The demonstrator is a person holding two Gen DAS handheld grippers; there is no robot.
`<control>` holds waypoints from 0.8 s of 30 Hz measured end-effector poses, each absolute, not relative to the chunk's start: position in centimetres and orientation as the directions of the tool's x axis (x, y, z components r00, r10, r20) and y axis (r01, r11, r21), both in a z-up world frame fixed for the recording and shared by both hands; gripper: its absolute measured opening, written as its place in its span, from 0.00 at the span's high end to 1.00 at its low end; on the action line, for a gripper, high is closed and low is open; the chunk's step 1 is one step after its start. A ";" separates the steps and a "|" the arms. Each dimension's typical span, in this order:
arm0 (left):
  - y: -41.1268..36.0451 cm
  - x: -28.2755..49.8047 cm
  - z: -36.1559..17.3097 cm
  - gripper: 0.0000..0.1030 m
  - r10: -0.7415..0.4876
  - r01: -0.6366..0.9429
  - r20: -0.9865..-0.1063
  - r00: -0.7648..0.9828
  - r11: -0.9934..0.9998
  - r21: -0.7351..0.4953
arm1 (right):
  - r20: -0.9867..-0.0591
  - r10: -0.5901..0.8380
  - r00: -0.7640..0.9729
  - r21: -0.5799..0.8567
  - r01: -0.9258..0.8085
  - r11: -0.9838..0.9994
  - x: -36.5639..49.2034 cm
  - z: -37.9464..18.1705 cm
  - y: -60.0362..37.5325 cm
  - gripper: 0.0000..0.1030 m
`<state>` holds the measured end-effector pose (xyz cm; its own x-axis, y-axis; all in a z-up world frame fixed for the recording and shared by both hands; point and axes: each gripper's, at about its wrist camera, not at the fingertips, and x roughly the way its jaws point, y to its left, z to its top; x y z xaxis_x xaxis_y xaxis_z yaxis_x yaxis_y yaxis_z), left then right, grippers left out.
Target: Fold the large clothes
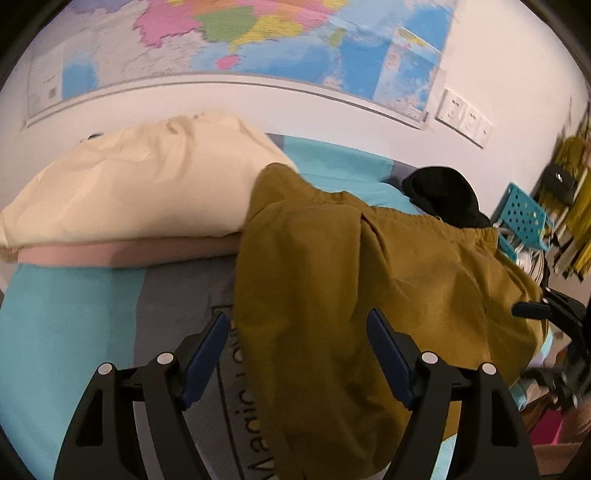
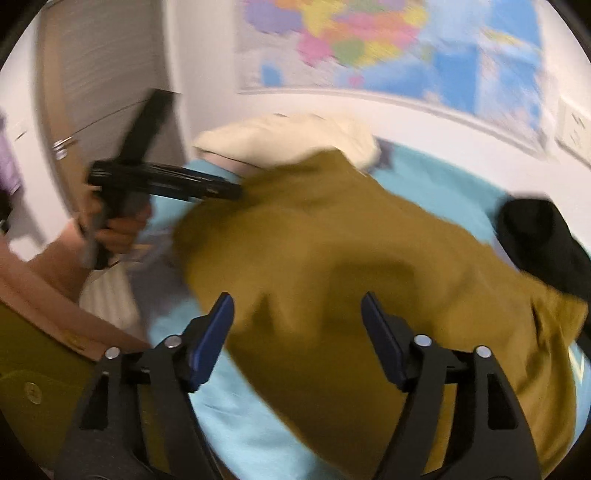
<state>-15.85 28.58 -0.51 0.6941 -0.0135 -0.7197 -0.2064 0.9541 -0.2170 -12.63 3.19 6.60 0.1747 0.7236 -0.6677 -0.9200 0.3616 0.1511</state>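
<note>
Now | left gripper (image 1: 297, 354), right gripper (image 2: 297, 338): wide apart, empty | mustard garment (image 1: 369, 280) below

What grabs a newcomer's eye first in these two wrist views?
The mustard-brown garment dominates both views, rumpled across the bed's turquoise sheet, with a cream pillow at its left and a black cloth at its far right. Behind, a bright coloured wall map fills the top. Both grippers' blue-padded fingers stand apart over the garment with nothing clamped; the left gripper shows in the right wrist view.
</note>
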 end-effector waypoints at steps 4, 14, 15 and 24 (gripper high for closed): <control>29.0 -17.4 -0.5 0.28 -0.020 -0.231 -0.715 0.699 0.940 -0.252 | -0.698 0.699 0.155 0.065 -0.959 0.277 -14.7 6.1 6.8 0.28; 29.3 -22.2 -1.3 0.27 -0.027 -0.273 -0.723 0.690 0.916 -0.294 | -0.761 0.577 0.296 -0.259 -0.954 0.149 -18.9 1.0 11.9 0.30; 29.1 -22.6 -1.5 0.27 -0.036 -0.268 -0.723 0.690 0.915 -0.301 | -0.760 0.572 0.310 -0.271 -0.950 0.155 -18.9 0.7 12.0 0.31; 26.9 -23.8 -3.2 0.27 -0.153 -0.199 -0.736 0.659 0.909 -0.367 | -0.737 0.630 0.245 -0.098 -0.961 0.259 -16.4 2.3 10.9 0.65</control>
